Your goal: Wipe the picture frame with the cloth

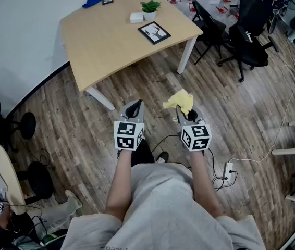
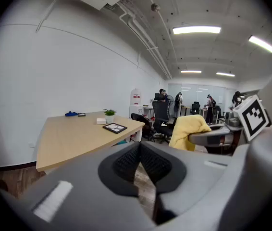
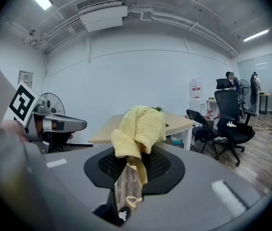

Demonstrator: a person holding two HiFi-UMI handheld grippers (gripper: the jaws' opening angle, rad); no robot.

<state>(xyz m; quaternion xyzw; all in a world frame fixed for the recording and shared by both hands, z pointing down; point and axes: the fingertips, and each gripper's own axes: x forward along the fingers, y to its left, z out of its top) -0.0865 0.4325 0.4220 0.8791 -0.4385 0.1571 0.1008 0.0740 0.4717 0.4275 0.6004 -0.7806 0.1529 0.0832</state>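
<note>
Head view: one black picture frame (image 1: 154, 32) lies flat, face up, near the tabletop's (image 1: 100, 46) right edge, a corner turned toward the person, well apart from both tongs.

Left gripper view: the left tongs (image 2: 140, 152) are together, empty.

Right gripper view: the right tongs (image 3: 135, 159) are clamped on one yellow cloth (image 3: 140, 126), bunched upward.

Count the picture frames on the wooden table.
2: a black picture frame beside the potted plant, and a smaller frame at the far corner next to a blue object. None seem hidden.
</note>
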